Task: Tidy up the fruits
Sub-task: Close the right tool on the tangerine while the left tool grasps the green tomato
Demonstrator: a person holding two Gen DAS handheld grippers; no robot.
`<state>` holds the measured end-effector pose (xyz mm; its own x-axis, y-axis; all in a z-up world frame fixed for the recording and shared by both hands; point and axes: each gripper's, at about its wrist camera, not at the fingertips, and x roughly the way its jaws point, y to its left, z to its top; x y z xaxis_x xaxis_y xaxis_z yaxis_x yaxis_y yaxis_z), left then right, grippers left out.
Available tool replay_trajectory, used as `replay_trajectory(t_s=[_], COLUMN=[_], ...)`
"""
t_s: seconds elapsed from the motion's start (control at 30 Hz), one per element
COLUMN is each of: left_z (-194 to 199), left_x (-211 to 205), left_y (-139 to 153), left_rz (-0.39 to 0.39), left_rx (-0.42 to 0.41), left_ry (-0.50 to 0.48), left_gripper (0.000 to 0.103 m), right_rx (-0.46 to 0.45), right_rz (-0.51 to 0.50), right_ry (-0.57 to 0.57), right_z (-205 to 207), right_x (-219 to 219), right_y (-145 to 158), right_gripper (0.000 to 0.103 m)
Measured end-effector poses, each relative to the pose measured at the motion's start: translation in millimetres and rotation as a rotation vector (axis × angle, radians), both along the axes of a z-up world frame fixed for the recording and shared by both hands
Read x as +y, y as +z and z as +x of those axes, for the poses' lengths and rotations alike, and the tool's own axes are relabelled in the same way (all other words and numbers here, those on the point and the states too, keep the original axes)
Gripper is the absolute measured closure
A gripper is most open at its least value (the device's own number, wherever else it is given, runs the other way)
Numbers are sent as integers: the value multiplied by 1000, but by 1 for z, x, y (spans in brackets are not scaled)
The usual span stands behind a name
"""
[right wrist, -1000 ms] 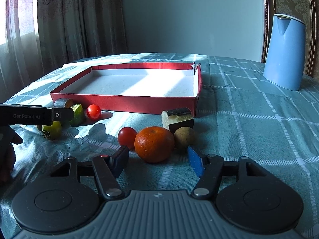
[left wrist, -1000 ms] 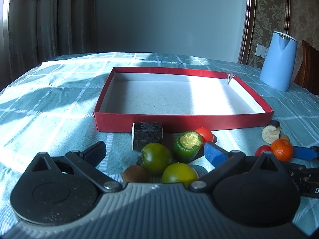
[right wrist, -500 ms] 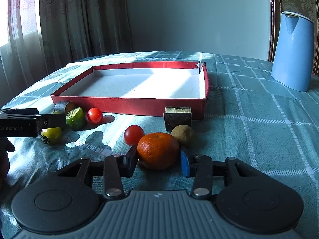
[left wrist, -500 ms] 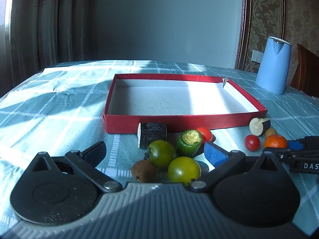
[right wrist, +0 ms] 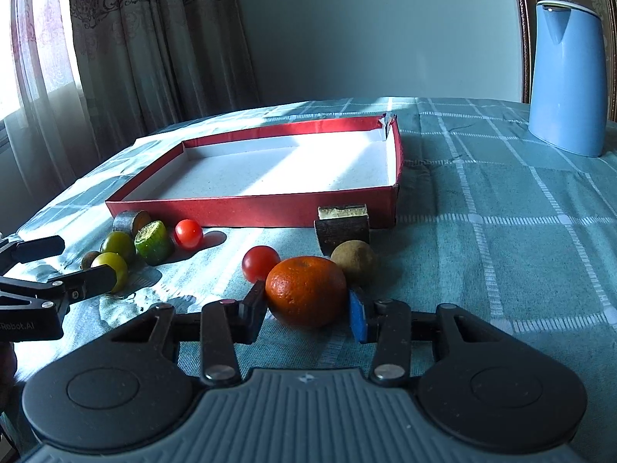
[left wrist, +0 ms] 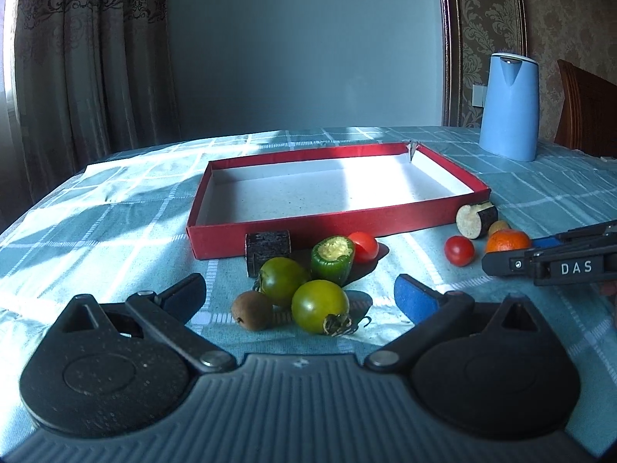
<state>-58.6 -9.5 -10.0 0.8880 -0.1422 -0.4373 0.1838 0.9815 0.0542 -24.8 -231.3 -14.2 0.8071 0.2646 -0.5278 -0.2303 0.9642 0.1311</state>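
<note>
My right gripper [right wrist: 308, 310] is shut on an orange [right wrist: 306, 289] that rests on the tablecloth; it also shows in the left wrist view [left wrist: 507, 240]. A red tomato [right wrist: 260, 262], a brown round fruit [right wrist: 354, 260] and a dark cut piece [right wrist: 342, 225] lie just beyond it. My left gripper [left wrist: 299, 295] is open around two green tomatoes [left wrist: 320, 306], a small brown fruit [left wrist: 251, 310] and a cut green pepper [left wrist: 332, 258]. The empty red tray [left wrist: 347, 220] lies behind the fruit.
A blue kettle [right wrist: 565, 77] stands at the far right of the table. A second red tomato [left wrist: 363, 246] and a dark cut piece [left wrist: 268, 247] sit against the tray's front wall. Curtains hang at the left.
My right gripper has moved forward and closed its fingers on the orange. My left gripper has pulled back a little and stays open.
</note>
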Motion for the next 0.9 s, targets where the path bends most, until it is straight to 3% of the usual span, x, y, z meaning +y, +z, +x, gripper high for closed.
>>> replay_trajectory(t_s=[0.1,0.43,0.47,0.63,0.8,0.9], left_z=[-1,5,6,11,10,11], left_x=[-8,-24,-26,-22,-19,-12], left_y=[-1,-10,-11,-11,-10,-8], left_rz=[44,100,98,64,64,19], left_rx=[-15,49,68,92,65,76], left_ry=[-34,-101,-104,-76,-47,-45], left_gripper=[17,39,45,51,73,73], right_rx=[0,1,0,0,-1,-3], right_rz=[4,6,5,5,10,12], right_ry=[0,0,0,0,0,1], right_z=[0,0,0,0,-1,-1], right_x=[-1,-1,-1,-1,-1,-1], right_y=[0,0,0,0,0,1], right_gripper=[61,61,60,60,61,61])
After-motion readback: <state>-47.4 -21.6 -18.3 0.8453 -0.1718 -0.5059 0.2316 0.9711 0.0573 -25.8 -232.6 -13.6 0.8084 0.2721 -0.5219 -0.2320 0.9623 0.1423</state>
